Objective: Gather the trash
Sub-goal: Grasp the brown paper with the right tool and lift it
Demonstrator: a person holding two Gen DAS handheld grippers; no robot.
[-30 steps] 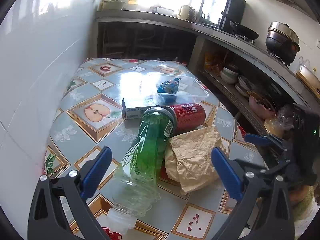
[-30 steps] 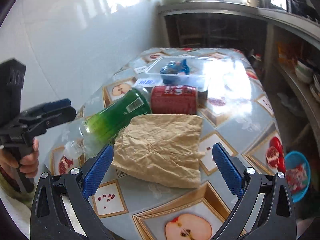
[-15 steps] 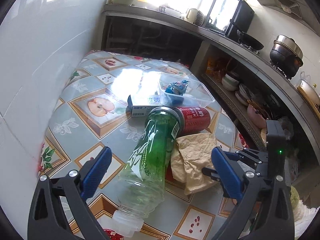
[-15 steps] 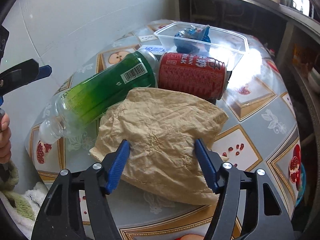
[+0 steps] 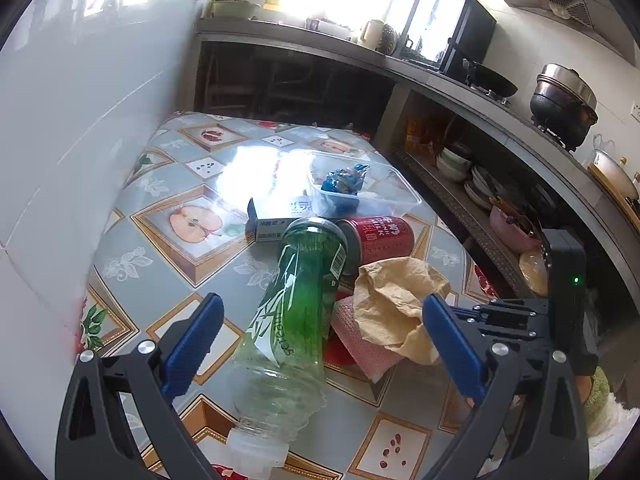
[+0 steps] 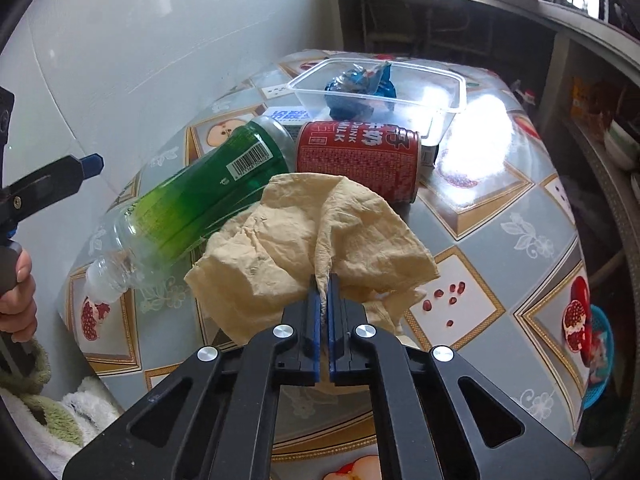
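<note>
**Trash heap on the fruit-print table, brown paper caught in the right tongs**

Trash lies bunched at the middle of the table (image 6: 500,216), which wears a glossy cloth printed with apples and pomegranates. In the right wrist view the crumpled brown paper bag (image 6: 304,236) sits at frame centre, and the right gripper (image 6: 324,284) comes up from the bottom edge with its blue pads pressed together on a raised fold of that paper; the rest of the bag spreads out beyond and to both sides of the tips. Touching the bag on its upper left lies a green plastic bottle (image 6: 200,200) on its side, white cap toward the lower left. Above the bag, a red drink can (image 6: 360,156) lies on its side, against the bottle's base. Behind the can stands a clear plastic tub (image 6: 440,92) with a crumpled blue wrapper (image 6: 356,88) inside, and a small white and blue carton (image 6: 288,114) peeks out just left of the can.

From the left wrist view, the left gripper (image 5: 320,344) has its blue pads spread wide at the bottom of the frame, pinching nothing. The bottle's clear neck end lies between them, nearer the left pad, while the paper bag sits just inside the right pad. Under the bag a pink cloth (image 5: 360,340) shows. A person's hand (image 6: 16,292) grips the left tool's handle at the left edge of the right wrist view.
</note>
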